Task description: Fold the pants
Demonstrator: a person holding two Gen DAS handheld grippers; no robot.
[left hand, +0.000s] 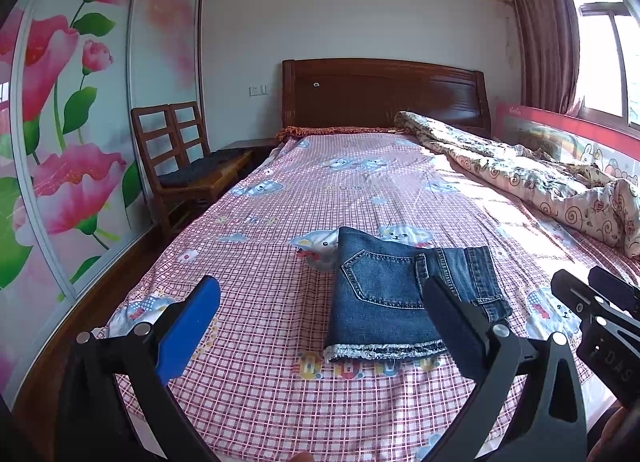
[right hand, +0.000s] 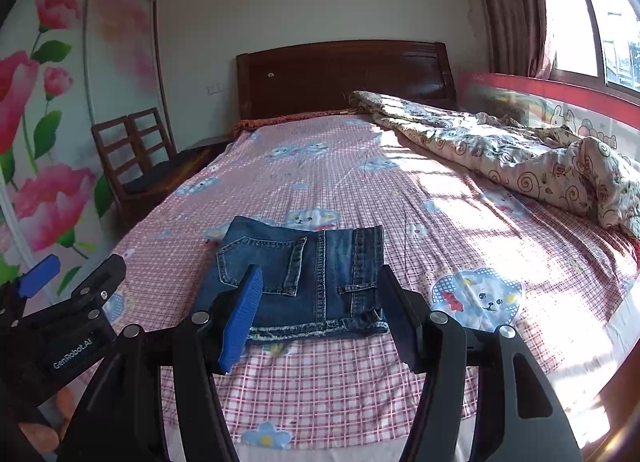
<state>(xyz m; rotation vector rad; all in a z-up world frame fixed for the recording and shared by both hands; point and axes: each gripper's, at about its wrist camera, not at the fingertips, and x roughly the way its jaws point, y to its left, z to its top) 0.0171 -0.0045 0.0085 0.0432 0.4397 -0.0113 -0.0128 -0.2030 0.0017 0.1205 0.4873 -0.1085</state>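
Note:
A pair of blue jeans (left hand: 380, 302) lies folded into a small flat rectangle on the pink checked bed sheet (left hand: 272, 229), back pocket up and frayed hem toward me. My left gripper (left hand: 322, 286) hovers near the jeans' left side, its jaws wide apart and empty. In the right wrist view the folded jeans (right hand: 288, 262) sit just beyond my right gripper (right hand: 320, 276), which is open with nothing pinched between its pads. The left gripper (right hand: 72, 276) shows at the left edge, and the right gripper (left hand: 592, 302) at the right edge of the left wrist view.
A crumpled floral quilt (left hand: 540, 173) lies along the bed's right side by a red bed rail (right hand: 560, 109) and window. Wooden chairs (left hand: 180, 157) stand left of the bed by the flower-printed wardrobe (left hand: 60, 141). A dark wooden headboard (left hand: 384, 93) closes the far end.

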